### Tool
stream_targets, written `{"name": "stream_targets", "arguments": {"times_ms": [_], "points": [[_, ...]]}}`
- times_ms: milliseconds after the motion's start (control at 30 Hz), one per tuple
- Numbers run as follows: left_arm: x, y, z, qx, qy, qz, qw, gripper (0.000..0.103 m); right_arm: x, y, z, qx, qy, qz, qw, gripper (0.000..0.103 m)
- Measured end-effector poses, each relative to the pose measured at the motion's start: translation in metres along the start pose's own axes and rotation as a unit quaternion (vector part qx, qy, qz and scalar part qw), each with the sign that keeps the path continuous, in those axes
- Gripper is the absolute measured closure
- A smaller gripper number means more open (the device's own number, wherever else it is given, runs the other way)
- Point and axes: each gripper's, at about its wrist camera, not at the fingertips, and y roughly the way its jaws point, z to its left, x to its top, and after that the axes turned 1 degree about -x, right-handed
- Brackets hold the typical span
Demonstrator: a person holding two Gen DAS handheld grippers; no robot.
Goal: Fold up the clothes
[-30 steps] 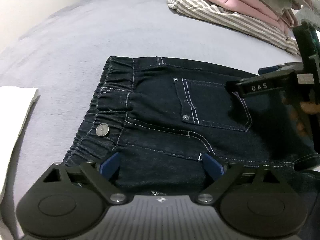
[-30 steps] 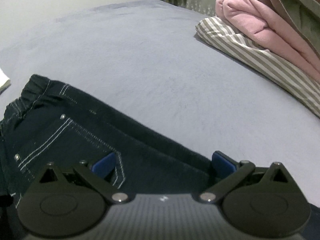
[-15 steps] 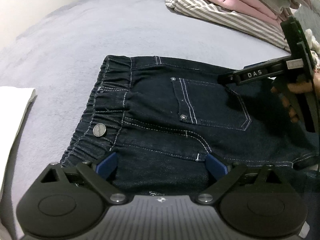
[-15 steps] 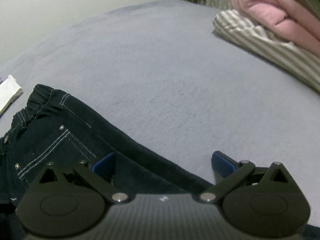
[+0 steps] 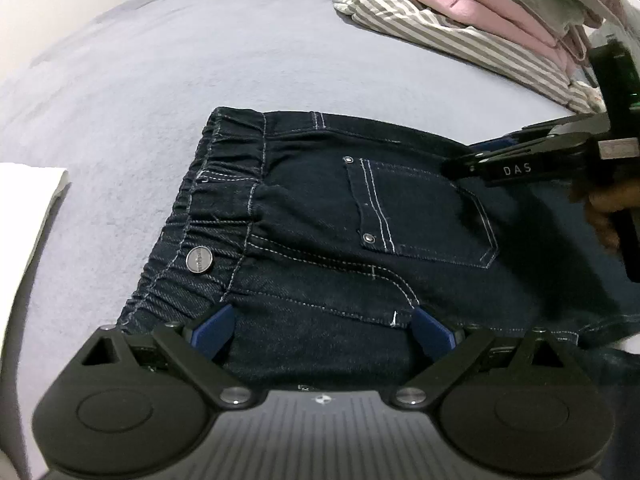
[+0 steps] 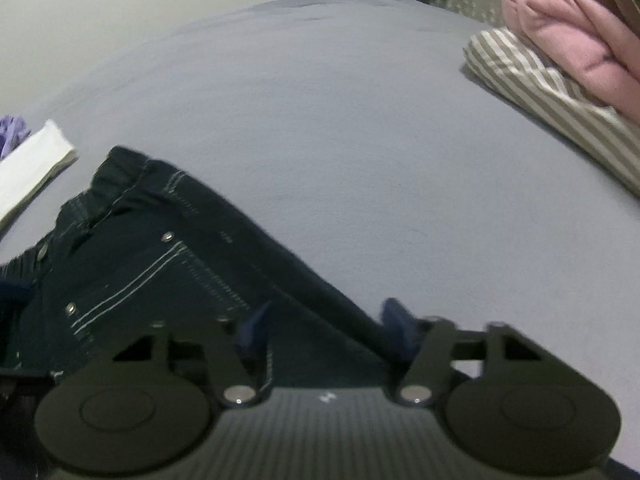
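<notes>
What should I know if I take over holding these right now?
Left hand-held gripper: open, low over the near edge of the jeans, holding nothing.
Right hand-held gripper: jaws partly apart over the jeans' far edge; the picture is blurred, so I cannot tell whether it grips.
Jeans: lying flat on the grey bed, already folded at least once, waistband to the left.
A folded white cloth sits left; a pile of striped and pink clothes waits at the far right.
Left: probably finish the jeans, then fold the pile.
</notes>
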Motion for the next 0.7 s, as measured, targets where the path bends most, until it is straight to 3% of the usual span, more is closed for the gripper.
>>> {"name": "stream_targets", "arguments": {"times_ms": [67,100,467,700], "points": [[0.0,0.0,0.0,-0.001,0.0,0.0,1.0,0.007,0.0,-0.004,0.008,-0.019,-0.014,0.005,1.0,0.087],[0.0,0.0,0.0,-0.002,-0.001,0.0,1.0,0.007,-0.001,-0.006,0.013,-0.027,-0.022,0.007,0.999,0.089],[-0.002,-0.007,0.009,-0.017,-0.035,-0.002,0.9993,0.007,-0.006,-0.049,0.054,-0.076,-0.047,-0.002,0.996,0.094],[-0.003,-0.021,0.016,-0.013,-0.052,-0.026,0.9982,0.007,-0.02,-0.083,0.085,-0.106,-0.062,-0.005,0.992,0.095]]}}
